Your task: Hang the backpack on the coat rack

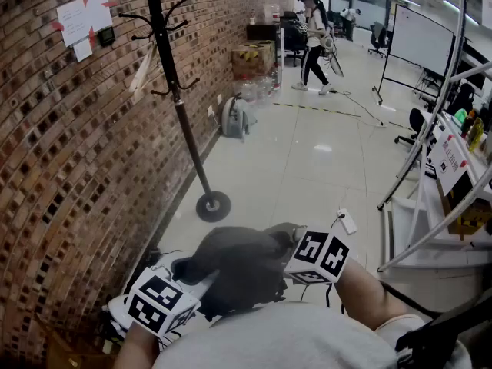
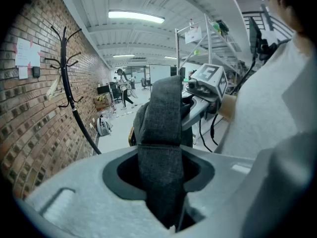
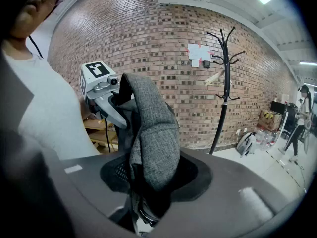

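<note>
Two claws, the left gripper [image 2: 159, 182] and right gripper [image 3: 148, 182], each clench the grey backpack [image 1: 238, 267] between them, likely steadying it for the coat rack [image 1: 175, 91] well ahead.

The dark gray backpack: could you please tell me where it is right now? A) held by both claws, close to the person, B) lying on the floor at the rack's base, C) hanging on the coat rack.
A: the backpack has its gray fabric clamped in the left claw and the right claw, while the coat rack stands farther off by the brick wall.
</note>
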Motion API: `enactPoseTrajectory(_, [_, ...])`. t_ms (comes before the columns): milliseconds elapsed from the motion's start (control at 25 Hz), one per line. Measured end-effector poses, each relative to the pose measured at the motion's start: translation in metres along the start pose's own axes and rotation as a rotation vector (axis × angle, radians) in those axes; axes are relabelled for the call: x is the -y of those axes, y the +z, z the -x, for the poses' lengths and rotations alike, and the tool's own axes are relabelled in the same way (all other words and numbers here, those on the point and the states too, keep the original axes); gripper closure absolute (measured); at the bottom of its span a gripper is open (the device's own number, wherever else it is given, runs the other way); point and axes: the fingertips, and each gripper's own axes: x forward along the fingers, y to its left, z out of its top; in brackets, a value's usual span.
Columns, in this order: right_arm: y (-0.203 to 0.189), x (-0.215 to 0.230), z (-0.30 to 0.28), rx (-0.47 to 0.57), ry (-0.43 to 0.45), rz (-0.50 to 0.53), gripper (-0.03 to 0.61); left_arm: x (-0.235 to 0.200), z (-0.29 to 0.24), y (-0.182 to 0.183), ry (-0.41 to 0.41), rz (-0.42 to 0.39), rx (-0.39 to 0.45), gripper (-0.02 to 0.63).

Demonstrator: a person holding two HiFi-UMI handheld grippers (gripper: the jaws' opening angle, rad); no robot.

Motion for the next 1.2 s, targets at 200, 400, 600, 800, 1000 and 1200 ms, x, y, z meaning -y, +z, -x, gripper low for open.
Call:
enactPoseTrajectory(200, [0.002, 0.016, -0.005, -0.002, -0.009, 0.008, 0.426, -0.013, -0.011, 0.004, -0.002, 0.004, 0.007, 0.463])
enactPoseTrajectory(400, [0.009, 0.034, -0.020, -0.008, -0.004, 0.009, 0.426, -0.035, -0.018, 0.004, 0.013, 0.014, 0.006, 0.463])
enactPoseTrajectory(600, [0.020, 0.059, -0.039, 0.000, -0.018, -0.005, 0.426, -0.068, -0.027, 0.009, 0.014, 0.000, 0.005, 0.463])
enactPoseTrajectory(800, [0.039, 0.097, -0.075, -0.006, -0.019, -0.001, 0.426, -0.122, -0.040, 0.008, 0.007, 0.007, 0.018, 0.463])
enactPoseTrajectory(1000, [0.064, 0.153, -0.123, -0.028, -0.023, -0.031, 0.426, -0.199, -0.062, 0.012, -0.026, 0.024, 0.015, 0.463])
enactPoseTrajectory(1200, [0.090, 0.219, -0.166, -0.031, -0.039, -0.079, 0.428, -0.281, -0.089, 0.025, -0.078, 0.003, -0.001, 0.463])
